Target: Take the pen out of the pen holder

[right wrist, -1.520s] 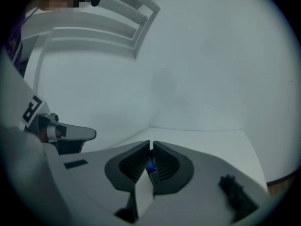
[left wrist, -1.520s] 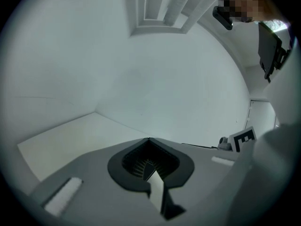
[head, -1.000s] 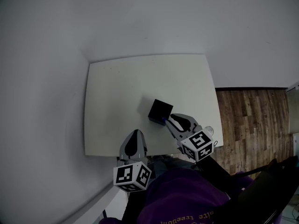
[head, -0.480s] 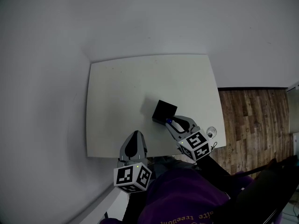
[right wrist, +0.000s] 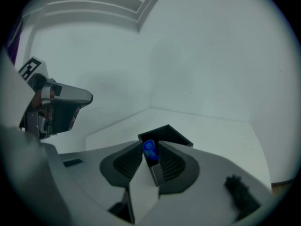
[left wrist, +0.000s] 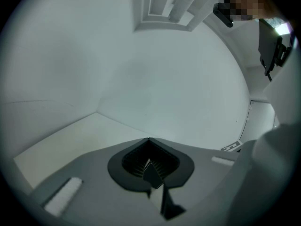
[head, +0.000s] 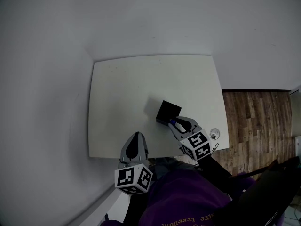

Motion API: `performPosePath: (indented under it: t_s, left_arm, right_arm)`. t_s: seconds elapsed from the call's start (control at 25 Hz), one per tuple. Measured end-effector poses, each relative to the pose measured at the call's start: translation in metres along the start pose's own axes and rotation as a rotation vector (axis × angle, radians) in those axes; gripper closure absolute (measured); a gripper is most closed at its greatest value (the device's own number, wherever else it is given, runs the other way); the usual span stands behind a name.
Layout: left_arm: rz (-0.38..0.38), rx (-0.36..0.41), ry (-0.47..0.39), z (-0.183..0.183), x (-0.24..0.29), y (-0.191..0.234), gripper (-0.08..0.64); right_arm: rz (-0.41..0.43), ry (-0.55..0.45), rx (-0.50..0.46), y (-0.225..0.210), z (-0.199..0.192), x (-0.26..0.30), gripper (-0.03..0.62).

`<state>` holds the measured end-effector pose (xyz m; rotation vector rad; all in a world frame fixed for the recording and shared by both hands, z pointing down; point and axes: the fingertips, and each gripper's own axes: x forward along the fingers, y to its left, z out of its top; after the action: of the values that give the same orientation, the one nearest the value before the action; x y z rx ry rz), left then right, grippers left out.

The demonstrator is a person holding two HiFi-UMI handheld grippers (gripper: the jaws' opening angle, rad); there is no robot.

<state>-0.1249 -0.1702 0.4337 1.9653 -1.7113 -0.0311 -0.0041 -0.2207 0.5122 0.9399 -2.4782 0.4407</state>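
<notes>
A black square pen holder (head: 168,112) stands on the white table (head: 127,93), right of centre near the front edge. My right gripper (head: 175,124) is just beside its near right corner, shut on a blue pen (head: 172,122). In the right gripper view the blue pen (right wrist: 150,149) sits clamped between the jaws, with the pen holder (right wrist: 167,134) just beyond it. My left gripper (head: 135,144) hovers over the table's front edge, left of the holder, shut with nothing in it. The left gripper (left wrist: 149,169) points at bare wall and tabletop.
A small round silvery object (head: 214,134) lies at the table's front right corner. Wooden floor (head: 256,121) lies right of the table. The person's purple sleeve (head: 183,197) is below the grippers. Walls close in behind and left of the table.
The right gripper with the blue pen and the pen holder have shifted slightly right in the head view. The left gripper has stayed put.
</notes>
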Motion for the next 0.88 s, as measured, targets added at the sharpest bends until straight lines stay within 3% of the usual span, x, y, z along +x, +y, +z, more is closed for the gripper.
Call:
performPosePath:
  t_s: [0.88]
  left_arm:
    - [-0.013, 0.003, -0.027, 0.011, 0.004, 0.007, 0.554]
  right_arm:
    - [-0.057, 0.000, -0.029, -0.012, 0.012, 0.000, 0.511]
